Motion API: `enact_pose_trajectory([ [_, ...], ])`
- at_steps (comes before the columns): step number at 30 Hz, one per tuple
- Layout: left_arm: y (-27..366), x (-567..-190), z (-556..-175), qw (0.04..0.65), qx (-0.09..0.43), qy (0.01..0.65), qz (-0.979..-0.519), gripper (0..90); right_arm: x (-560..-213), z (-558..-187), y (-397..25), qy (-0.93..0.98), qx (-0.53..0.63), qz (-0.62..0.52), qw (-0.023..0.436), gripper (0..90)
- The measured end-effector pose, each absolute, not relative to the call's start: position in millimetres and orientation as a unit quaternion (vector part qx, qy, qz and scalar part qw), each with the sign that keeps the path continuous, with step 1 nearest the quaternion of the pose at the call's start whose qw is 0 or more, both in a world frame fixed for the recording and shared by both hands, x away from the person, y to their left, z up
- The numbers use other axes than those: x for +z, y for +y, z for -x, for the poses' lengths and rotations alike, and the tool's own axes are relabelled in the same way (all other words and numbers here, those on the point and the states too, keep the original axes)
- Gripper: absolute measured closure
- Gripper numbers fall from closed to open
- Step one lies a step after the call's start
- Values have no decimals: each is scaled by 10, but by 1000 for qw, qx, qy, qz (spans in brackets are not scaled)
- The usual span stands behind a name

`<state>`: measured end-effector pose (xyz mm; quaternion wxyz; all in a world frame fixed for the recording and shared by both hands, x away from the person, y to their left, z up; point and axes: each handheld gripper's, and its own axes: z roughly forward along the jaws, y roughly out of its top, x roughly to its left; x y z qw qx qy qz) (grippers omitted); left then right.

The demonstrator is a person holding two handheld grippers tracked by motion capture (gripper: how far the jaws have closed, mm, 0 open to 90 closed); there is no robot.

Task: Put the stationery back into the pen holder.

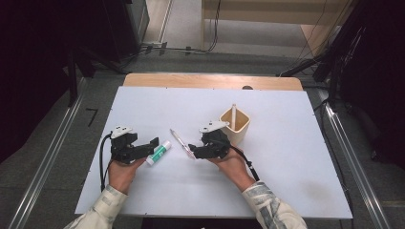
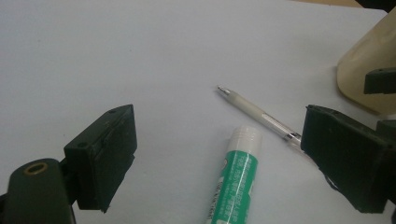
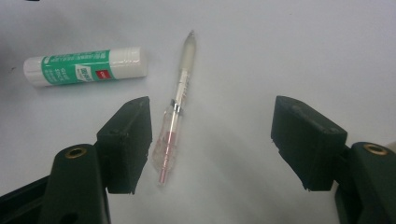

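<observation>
A green and white glue stick (image 1: 159, 152) lies on the white table (image 1: 286, 167), and a clear pen (image 1: 180, 142) with a pink end lies just right of it. My left gripper (image 1: 151, 145) is open, its jaws pointing right at the glue stick. In the left gripper view the glue stick (image 2: 236, 182) lies between the wide jaws of the left gripper (image 2: 219, 126), with the pen (image 2: 259, 114) beyond. My right gripper (image 1: 192, 150) is open and faces left at the pen's near end. In the right gripper view the pen (image 3: 177, 112) lies between the jaws of the right gripper (image 3: 212, 112), close to the left jaw, and the glue stick (image 3: 84, 66) lies farther off.
A beige square cup (image 1: 235, 125) stands just behind my right gripper, with a white stick (image 1: 233, 113) upright in it. The cup (image 2: 373, 60) also edges into the left gripper view. A wooden strip (image 1: 212, 81) borders the table's far edge.
</observation>
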<state>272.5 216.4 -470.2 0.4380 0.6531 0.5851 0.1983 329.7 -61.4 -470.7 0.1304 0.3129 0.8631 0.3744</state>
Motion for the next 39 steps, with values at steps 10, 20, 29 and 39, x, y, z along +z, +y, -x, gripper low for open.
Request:
enact_pose_trajectory([
  [10,2169,-4701,-2724,439,197,585,-653,114,-4830,-3307,-474,868,368,-312,119,275],
  [20,2170,-4699,-2724,439,197,585,-653,114,-4888,-3308,-371,872,360,-308,121,290],
  [29,2169,-4700,-2725,440,196,584,-654,114,-4940,-3321,-290,873,352,-313,127,329],
  [39,2175,-4700,-2725,440,195,584,-654,114,-4998,-3364,-187,872,345,-318,139,381],
])
